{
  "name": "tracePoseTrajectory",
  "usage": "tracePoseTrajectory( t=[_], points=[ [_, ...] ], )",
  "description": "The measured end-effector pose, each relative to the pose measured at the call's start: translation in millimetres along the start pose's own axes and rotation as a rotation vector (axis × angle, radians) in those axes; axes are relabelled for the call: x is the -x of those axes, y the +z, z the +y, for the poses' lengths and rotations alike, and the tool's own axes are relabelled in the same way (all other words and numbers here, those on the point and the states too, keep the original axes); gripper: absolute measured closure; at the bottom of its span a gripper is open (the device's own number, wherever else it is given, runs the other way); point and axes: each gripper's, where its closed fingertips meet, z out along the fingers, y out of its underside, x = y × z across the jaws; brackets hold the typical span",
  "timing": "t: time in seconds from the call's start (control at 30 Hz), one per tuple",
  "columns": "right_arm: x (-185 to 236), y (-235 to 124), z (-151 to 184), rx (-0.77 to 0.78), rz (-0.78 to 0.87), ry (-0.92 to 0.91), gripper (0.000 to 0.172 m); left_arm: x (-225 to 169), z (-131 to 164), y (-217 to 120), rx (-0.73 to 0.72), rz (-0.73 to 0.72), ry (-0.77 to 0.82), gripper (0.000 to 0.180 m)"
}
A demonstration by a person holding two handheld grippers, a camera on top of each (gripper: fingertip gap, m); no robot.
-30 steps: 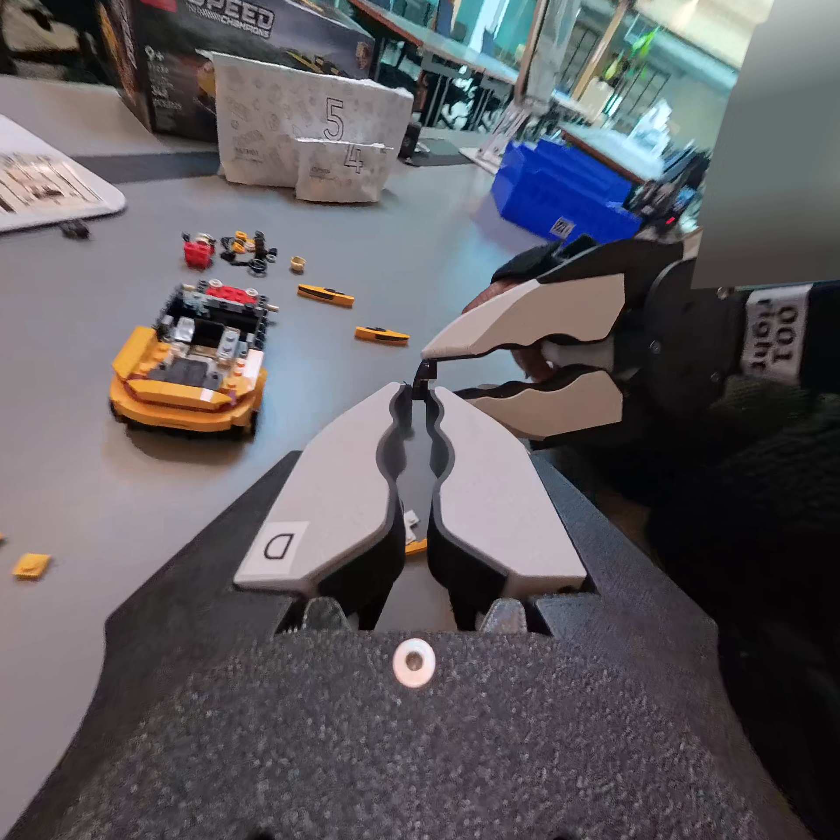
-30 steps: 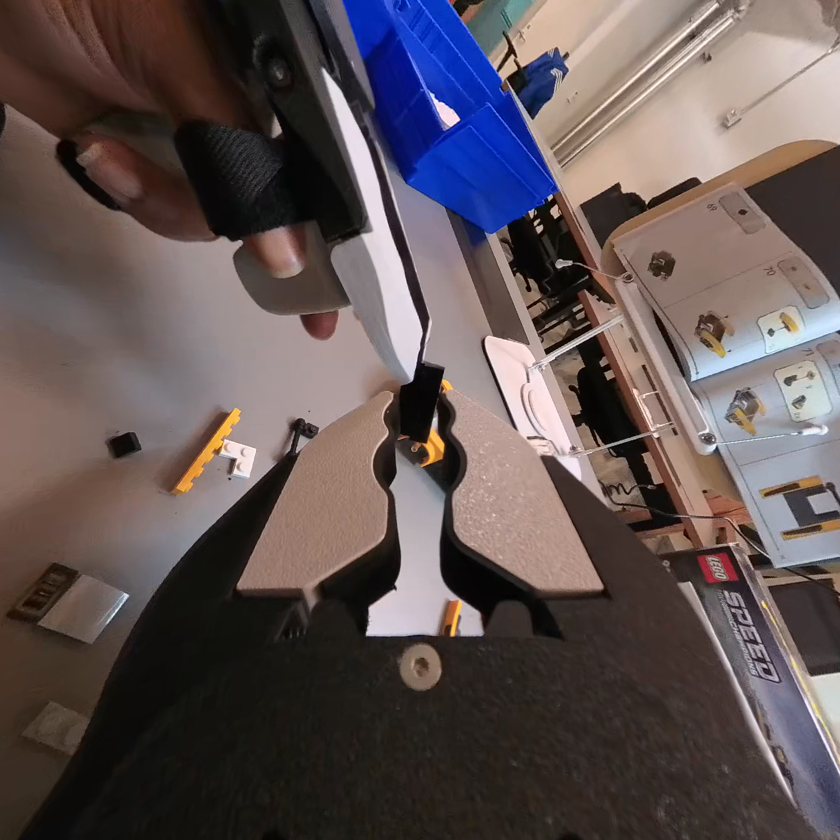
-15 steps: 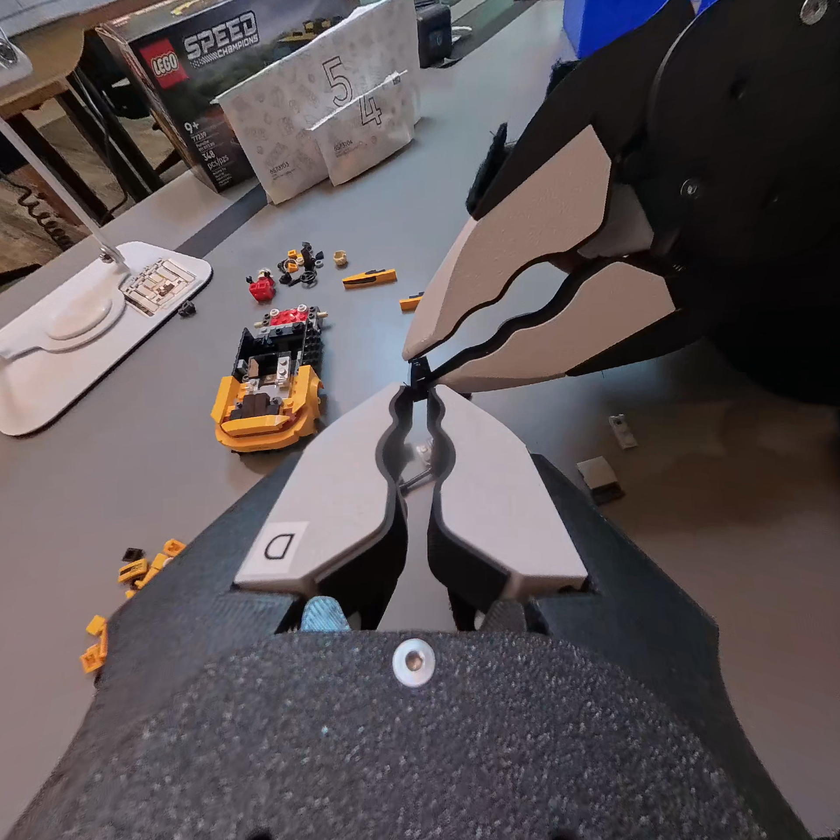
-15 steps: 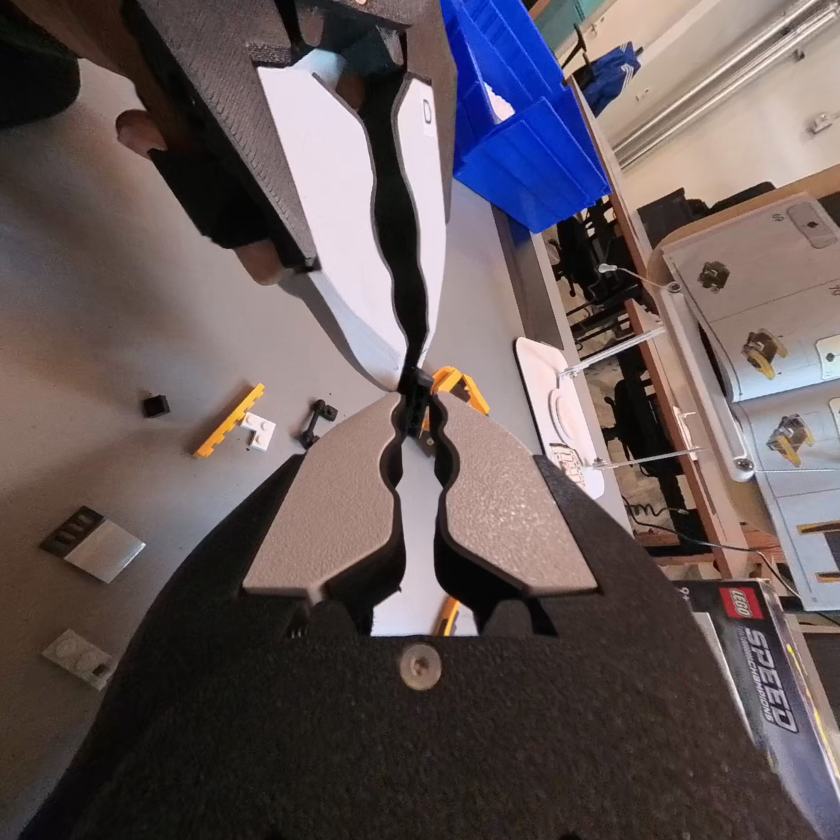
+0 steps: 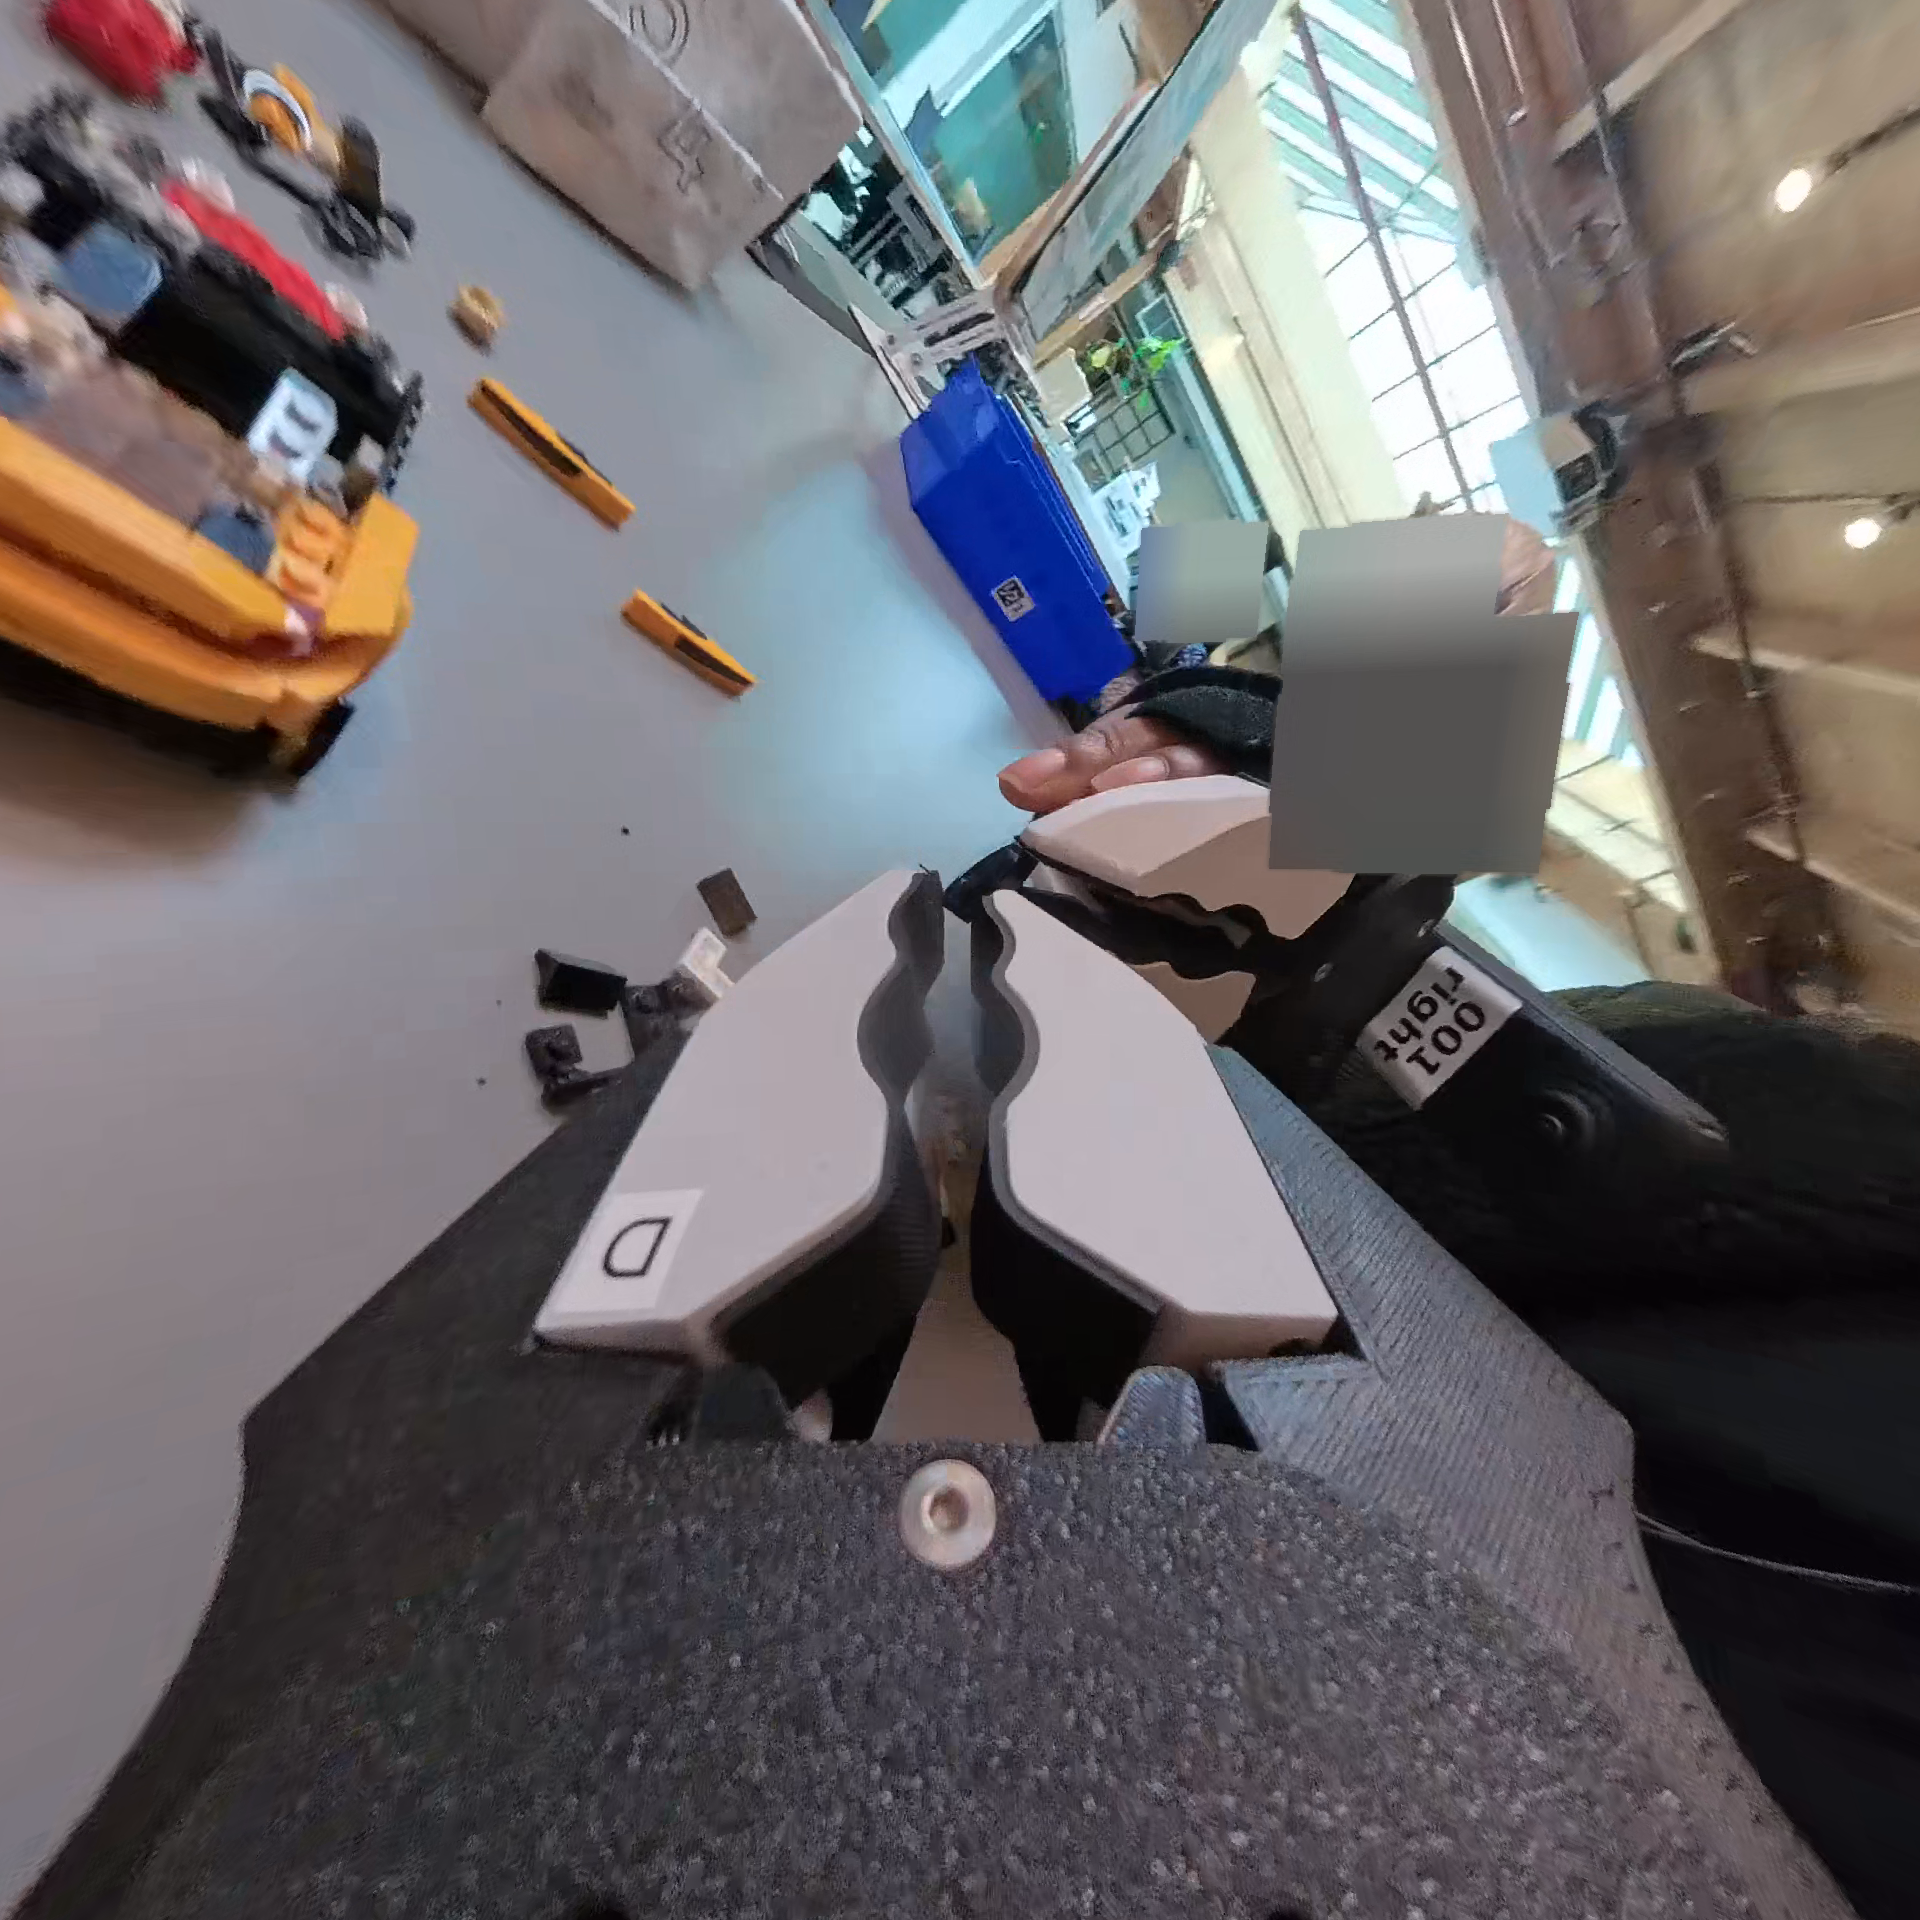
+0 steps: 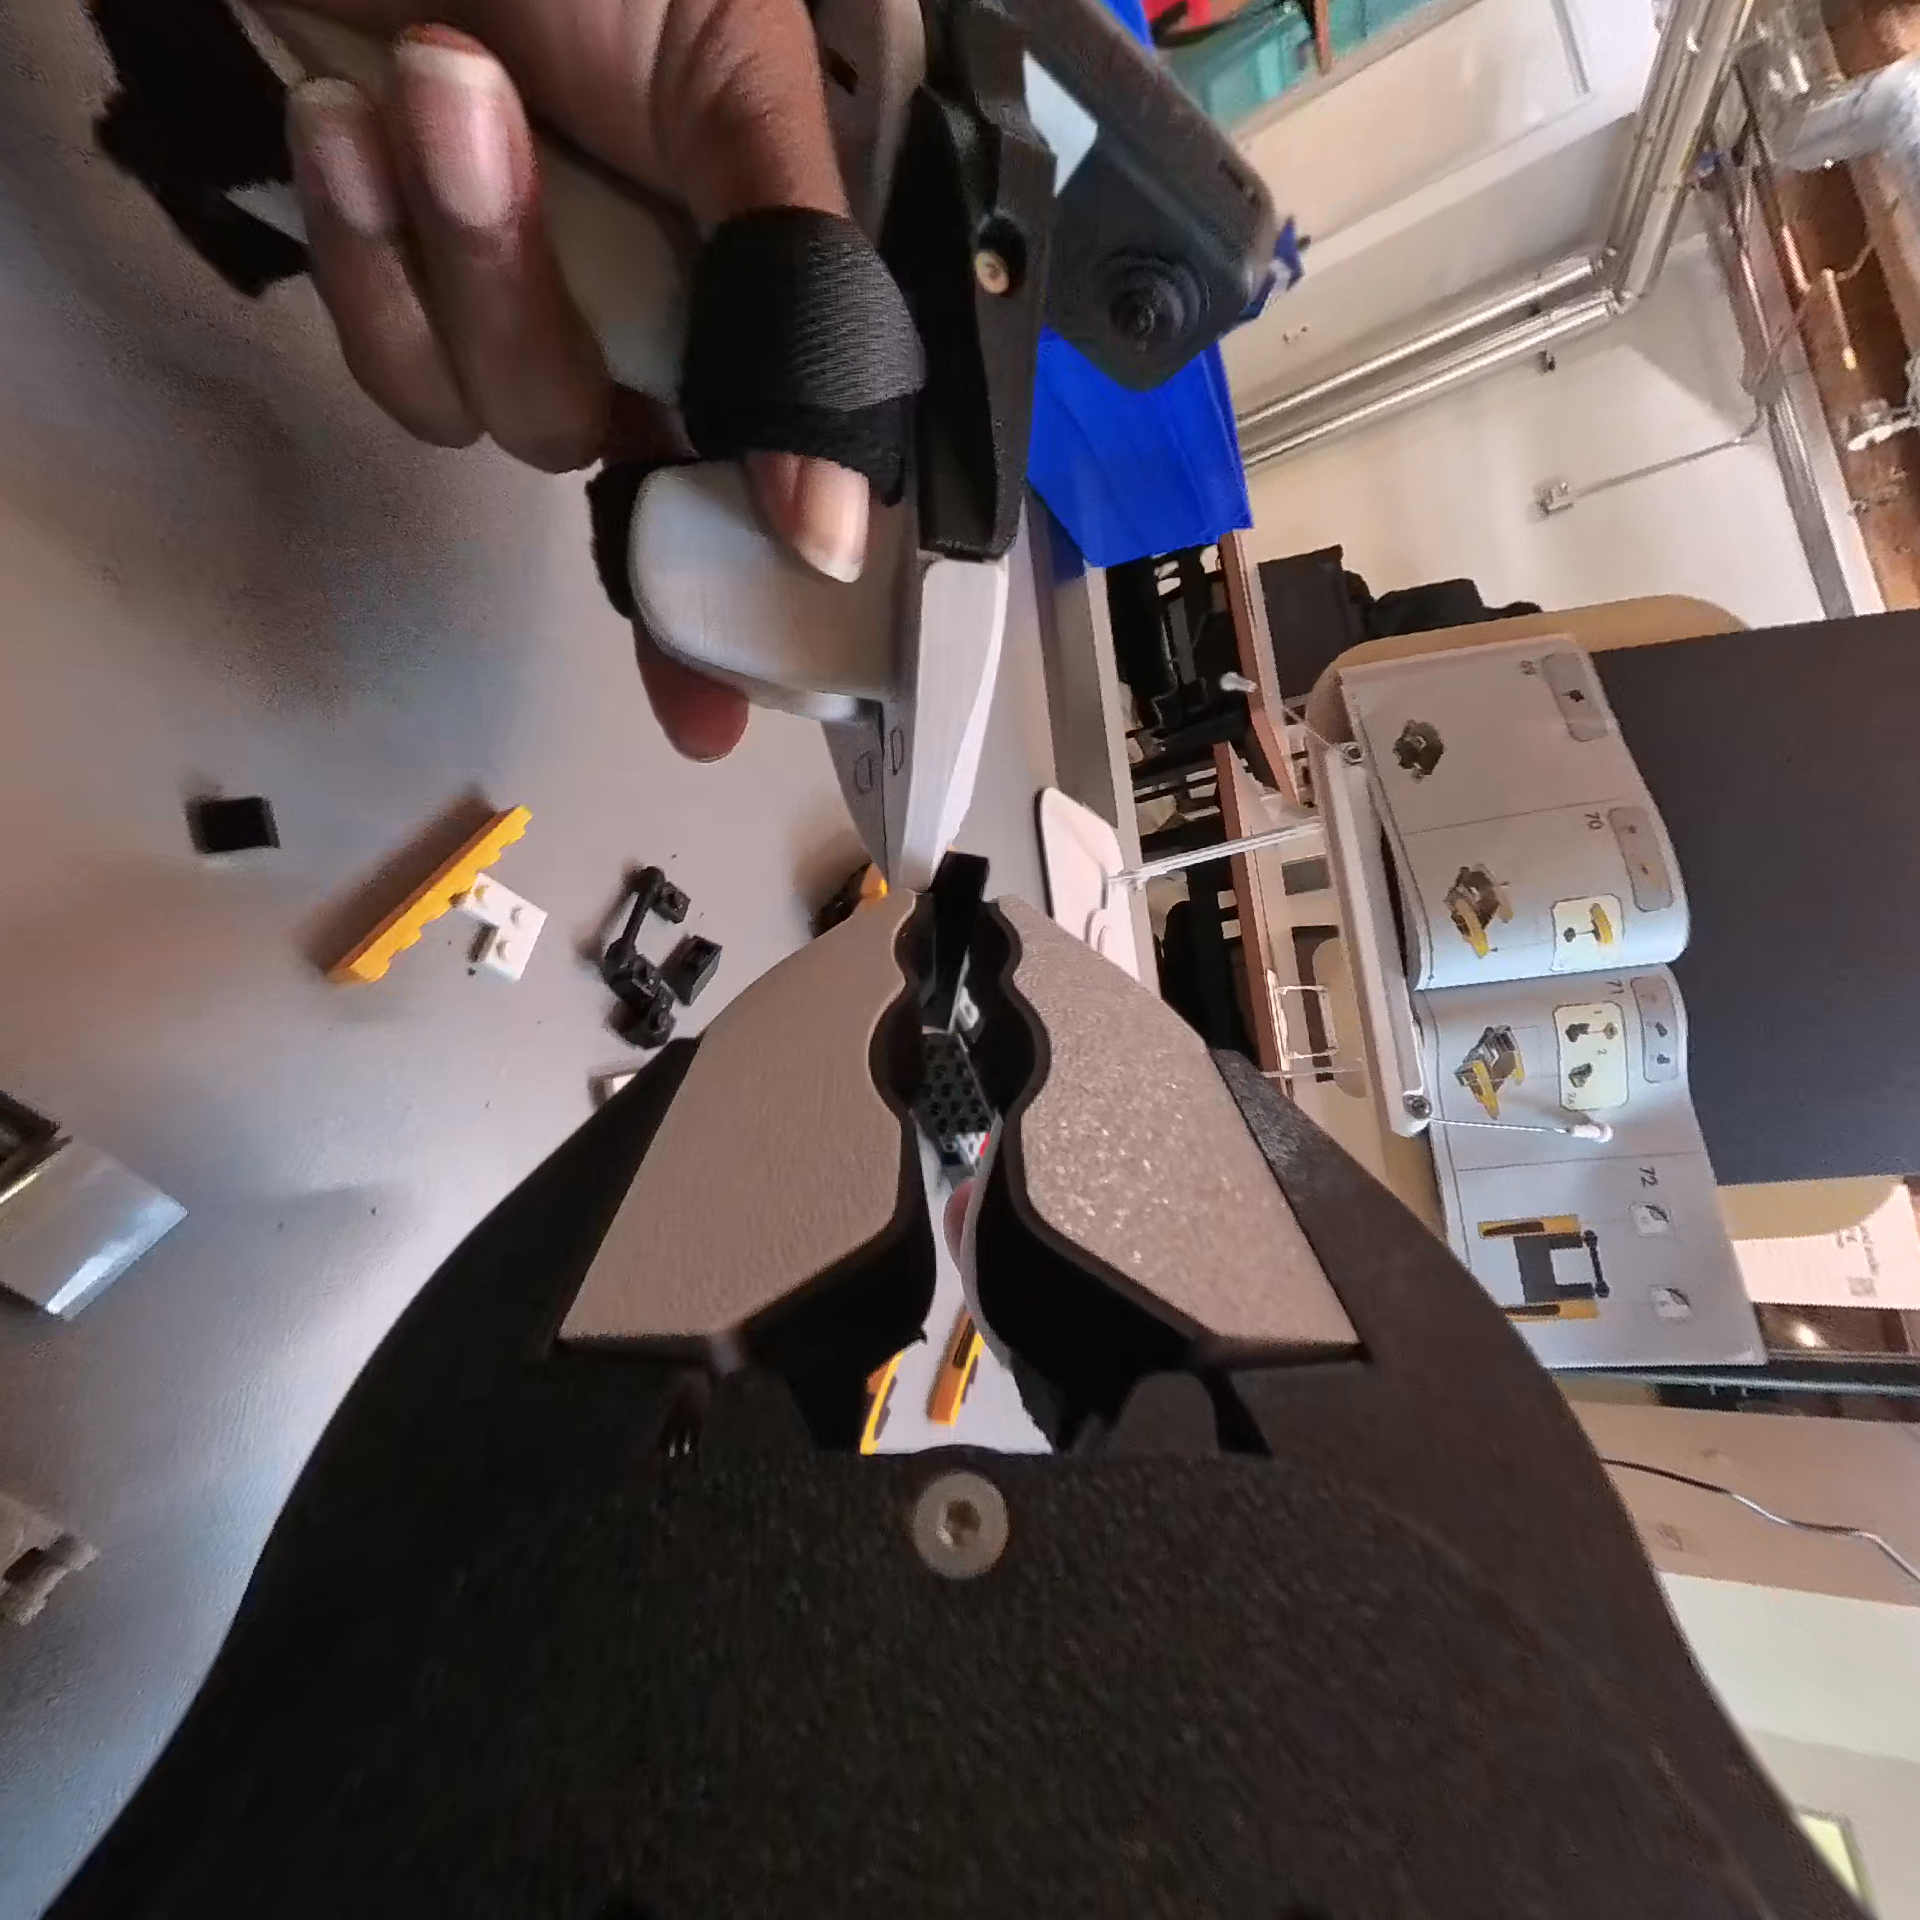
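My left gripper (image 5: 956, 902) has its tips closed on one end of a small black brick piece (image 5: 977, 885), a little above the grey table (image 5: 520, 831). My right gripper (image 5: 1023, 868) comes in from the right, held by a hand, and its tips are shut on the other end of the same piece. In the right wrist view the piece (image 6: 958, 894) stands upright between my right gripper's (image 6: 956, 914) pads. The left gripper's (image 6: 909, 862) tips meet the piece's top from above, edge-on.
A half-built yellow and black toy car (image 5: 208, 582) stands at the left, with two yellow strips (image 5: 551, 452) beside it. Loose black and white pieces (image 5: 582, 997) lie close below my left fingers. A blue bin (image 5: 1008, 540) and paper bags (image 5: 665, 125) stand farther off. An open instruction booklet (image 6: 1538, 935) stands at the right.
My right gripper closed its jaws onto the black piece held at my left gripper's tips. Both grippers rolled and dropped nearer the table; the left kept its grip.
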Motion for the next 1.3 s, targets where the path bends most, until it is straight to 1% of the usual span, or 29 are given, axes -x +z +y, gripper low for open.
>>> tracePoseTrajectory(
  t=[0.2,0.23,0.27,0.3,0.33,0.37,0.4,0.43,0.47,0.53,0.57,0.6,0.7,0.83,1.03,1.13,1.17,1.23,1.3],
  points=[
    [9,-15,-7,0.005,-0.036,-0.019,0.167,6,6,5,0.021,0.035,-0.069,0.175],
    [11,-18,-10,-0.004,-0.045,-0.024,0.168,8,6,5,0.023,0.021,-0.062,0.175],
    [15,-27,-34,-0.14,-0.073,-0.015,0.169,29,-2,1,-0.037,-0.085,-0.052,0.175],
    [19,-35,-55,-0.194,-0.096,-0.017,0.169,35,-10,-5,-0.057,-0.055,-0.139,0.174],
    [22,-37,-65,-0.221,-0.098,-0.028,0.17,31,-14,-9,-0.064,-0.045,-0.114,0.174],
    [23,-30,-50,-0.184,-0.122,0.012,0.171,21,-11,-7,-0.033,-0.077,0.009,0.174],
    [19,-25,-29,-0.141,-0.113,0.035,0.172,11,-11,-5,-0.027,-0.073,0.076,0.174],
    [11,-24,-21,-0.132,-0.088,0.059,0.172,8,-14,-5,-0.046,-0.058,0.067,0.174],
    [3,-24,-20,-0.146,-0.073,0.11,0.172,8,-16,-6,-0.061,-0.044,0.038,0.174],
    [-8,-16,-10,-0.114,-0.046,0.185,0.17,8,-17,-9,-0.066,-0.052,0.046,0.174],
    [-7,-10,-4,-0.087,-0.059,0.229,0.157,7,-16,-8,-0.063,-0.056,0.056,0.174],
    [-6,-6,-1,-0.073,-0.075,0.276,0.152,6,-16,-7,-0.062,-0.054,0.057,0.174],
    [-5,1,1,-0.061,-0.102,0.368,0.15,4,-11,-4,-0.037,-0.074,0.091,0.174],
    [1,6,3,-0.045,-0.131,0.377,0.16,2,-7,-2,-0.007,-0.133,0.197,0.174],
    [11,10,0,-0.044,-0.206,0.39,0.16,-1,0,-3,0.082,-0.278,0.497,0.173],
    [13,10,0,-0.054,-0.216,0.382,0.162,-1,5,-2,0.118,-0.318,0.587,0.173],
    [11,9,-1,-0.063,-0.202,0.369,0.163,-2,5,-2,0.121,-0.318,0.587,0.173],
    [8,8,-1,-0.056,-0.175,0.333,0.164,-3,5,-1,0.11,-0.297,0.534,0.173],
    [6,9,-1,-0.047,-0.124,0.267,0.165,-3,3,0,0.09,-0.246,0.415,0.174]
  ],
)
